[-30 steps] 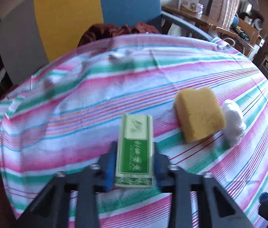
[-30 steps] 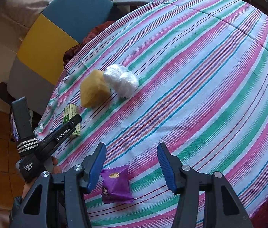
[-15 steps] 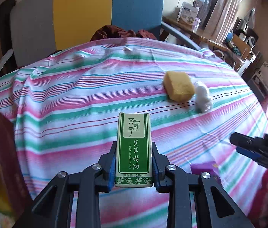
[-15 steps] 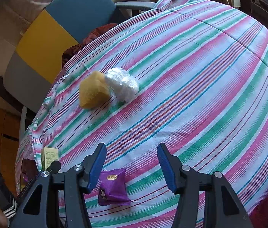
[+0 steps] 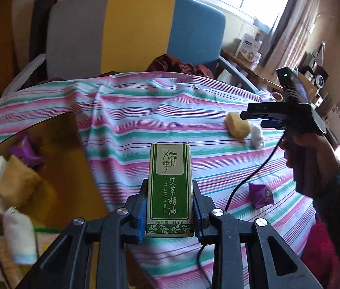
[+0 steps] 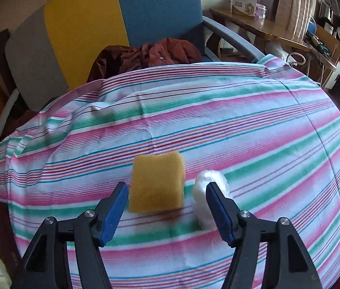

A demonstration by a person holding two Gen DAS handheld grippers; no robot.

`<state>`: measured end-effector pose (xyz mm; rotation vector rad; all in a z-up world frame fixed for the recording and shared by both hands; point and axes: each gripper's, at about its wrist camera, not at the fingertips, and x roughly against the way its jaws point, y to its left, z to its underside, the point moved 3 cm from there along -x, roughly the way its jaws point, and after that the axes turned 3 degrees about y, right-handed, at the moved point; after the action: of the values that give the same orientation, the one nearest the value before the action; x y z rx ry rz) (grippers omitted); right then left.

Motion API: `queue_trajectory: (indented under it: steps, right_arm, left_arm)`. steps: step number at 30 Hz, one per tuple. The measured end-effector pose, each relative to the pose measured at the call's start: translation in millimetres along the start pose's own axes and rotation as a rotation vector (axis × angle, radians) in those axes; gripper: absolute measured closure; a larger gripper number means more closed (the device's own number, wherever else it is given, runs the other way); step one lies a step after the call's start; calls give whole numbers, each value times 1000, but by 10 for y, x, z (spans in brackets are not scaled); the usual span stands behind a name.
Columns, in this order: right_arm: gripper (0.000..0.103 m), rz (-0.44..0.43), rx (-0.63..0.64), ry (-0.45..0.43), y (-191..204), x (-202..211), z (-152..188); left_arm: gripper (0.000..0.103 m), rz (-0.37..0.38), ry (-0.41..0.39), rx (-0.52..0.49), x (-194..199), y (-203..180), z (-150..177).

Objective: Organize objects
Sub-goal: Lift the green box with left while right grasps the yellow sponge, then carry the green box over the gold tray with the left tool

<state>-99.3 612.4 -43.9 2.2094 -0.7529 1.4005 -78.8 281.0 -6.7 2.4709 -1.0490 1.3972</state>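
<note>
**Box heads for the bin, sponge is next**

In the left wrist view, the left gripper pinches the green box upright between its blue pads. A second ago the box sat low over the striped cloth near the sponge; now it is lifted and carried to the cloth's left edge, and a brown bin has come into sight there, already holding a sponge, a purple packet and other bits. The grip has not changed. That reads as a carry almost done — the drop into the bin comes next. A purple packet lies on the cloth by the person's right hand.

In the right wrist view, the right gripper has left the purple packet it hovered over and now frames the sponge, with the white wad just beside its right finger. Its jaws have just been opening — spread, pads not pressing, nothing held. I judge the sponge its next pick; the wad sits close enough to be caught too.
</note>
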Motion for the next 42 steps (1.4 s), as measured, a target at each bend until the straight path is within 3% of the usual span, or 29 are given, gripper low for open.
queue_trajectory:
  steps: [4,7,8,9,10,15,21,28,34,42]
  right_arm:
    - [33,52,16,61,31,-267,-106]
    - [34,12,45,103,114,-395,-106]
    - [37,4,58,114,150,-416,-89]
    - [50,-1,72,117,186,-422,-65]
    - [56,-12,82,117,220,-410,-39]
    - [64,-18,145,98,361,-230,145]
    - [64,-173,213,95,613,146,536]
    - [64,-333,299,132,985,399,1252]
    - [66,-339,296,117,986,287,1592]
    - [68,-352,285,98,918,262,1612]
  left_arm:
    - [72,-17,-12,27,138,173,67]
    - [72,-24,-16,42,191,257,109]
    - [72,-27,-16,47,208,282,124]
    - [72,-28,-16,51,215,297,134]
    - [72,-31,-18,54,230,308,147]
    - [72,-46,-20,76,302,423,254]
    - [72,-67,-39,96,440,555,355]
    - [72,-88,-82,104,647,628,444]
    - [72,-146,-106,107,804,732,576]
    - [72,-223,-121,141,894,872,728]
